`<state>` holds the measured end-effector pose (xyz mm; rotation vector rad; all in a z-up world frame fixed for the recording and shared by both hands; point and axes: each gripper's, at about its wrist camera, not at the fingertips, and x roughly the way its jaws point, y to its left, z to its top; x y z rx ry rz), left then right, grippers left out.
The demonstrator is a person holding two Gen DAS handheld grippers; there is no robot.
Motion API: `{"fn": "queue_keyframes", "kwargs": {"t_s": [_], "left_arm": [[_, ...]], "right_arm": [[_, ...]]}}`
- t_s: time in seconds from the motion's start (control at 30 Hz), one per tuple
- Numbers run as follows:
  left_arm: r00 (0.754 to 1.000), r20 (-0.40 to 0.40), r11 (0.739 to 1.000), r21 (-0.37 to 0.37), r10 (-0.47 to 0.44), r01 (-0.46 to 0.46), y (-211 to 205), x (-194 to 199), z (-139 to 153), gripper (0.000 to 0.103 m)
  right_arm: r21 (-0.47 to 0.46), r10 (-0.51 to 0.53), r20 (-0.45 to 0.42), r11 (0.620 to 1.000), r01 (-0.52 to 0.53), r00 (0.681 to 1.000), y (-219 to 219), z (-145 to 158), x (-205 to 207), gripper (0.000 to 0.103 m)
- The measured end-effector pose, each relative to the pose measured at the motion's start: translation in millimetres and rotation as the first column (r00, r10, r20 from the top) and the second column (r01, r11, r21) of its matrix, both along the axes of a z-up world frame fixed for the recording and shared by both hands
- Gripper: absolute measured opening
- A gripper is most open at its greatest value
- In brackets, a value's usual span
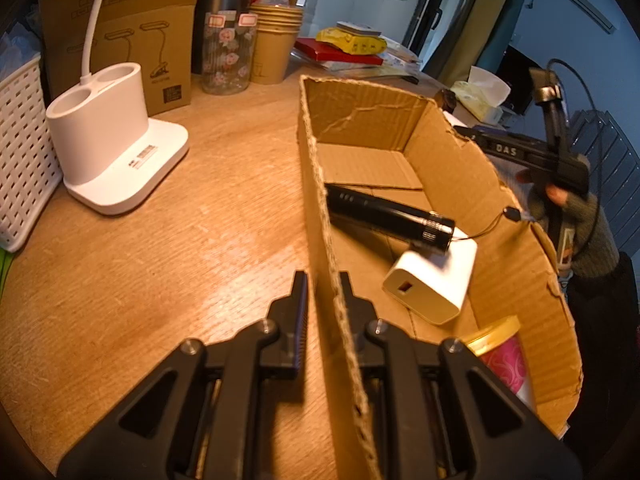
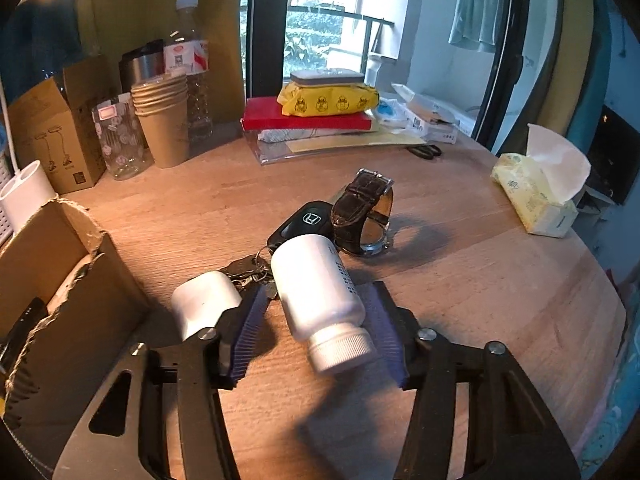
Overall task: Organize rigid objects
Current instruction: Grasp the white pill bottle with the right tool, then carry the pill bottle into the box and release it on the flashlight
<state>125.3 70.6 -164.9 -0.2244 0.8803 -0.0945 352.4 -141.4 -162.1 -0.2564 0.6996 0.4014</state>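
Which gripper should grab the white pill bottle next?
Right. The right gripper already straddles the white pill bottle with jaws open; the left gripper is clamped on the cardboard box wall.

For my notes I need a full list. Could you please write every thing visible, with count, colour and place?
cardboard box: 1, brown, on table, wall clamped by left tongs
flashlight: 1, black, in box
charger: 1, white, in box under flashlight
pink jar: 1, gold lid, box corner
pill bottle: 1, white, lying between right tongs
earbud case: 1, white, beside bottle
car key: 1, black, behind bottle
watch: 1, brown strap, by key
paper cups: stack, brown, table back
tissue pack: 1, yellow, right edge
lamp base: 1, white, left of box
left tongs: shut on box wall
right tongs: open
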Motion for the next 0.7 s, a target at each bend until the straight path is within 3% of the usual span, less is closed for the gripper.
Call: {"fn": "queue_keyframes", "kwargs": {"t_s": [0.23, 0.3, 0.7], "left_arm": [[1.000, 0.000, 1.000, 0.000, 0.000, 0.000, -0.3, 0.4, -0.4, 0.015], [1.000, 0.000, 1.000, 0.000, 0.001, -0.001, -0.3, 0.4, -0.4, 0.015], [1.000, 0.000, 1.000, 0.000, 0.000, 0.000, -0.4, 0.5, -0.8, 0.015]], "right_arm": [[-0.014, -0.007, -0.023, 1.000, 0.007, 1.000, 3.0, -5.3, 6.7, 0.056], [-0.021, -0.010, -0.025, 1.000, 0.009, 1.000, 2.7, -6.1, 6.2, 0.050], [-0.048, 0.005, 0.022, 0.999, -0.004, 1.000, 3.4, -1.5, -15.8, 0.050]]}}
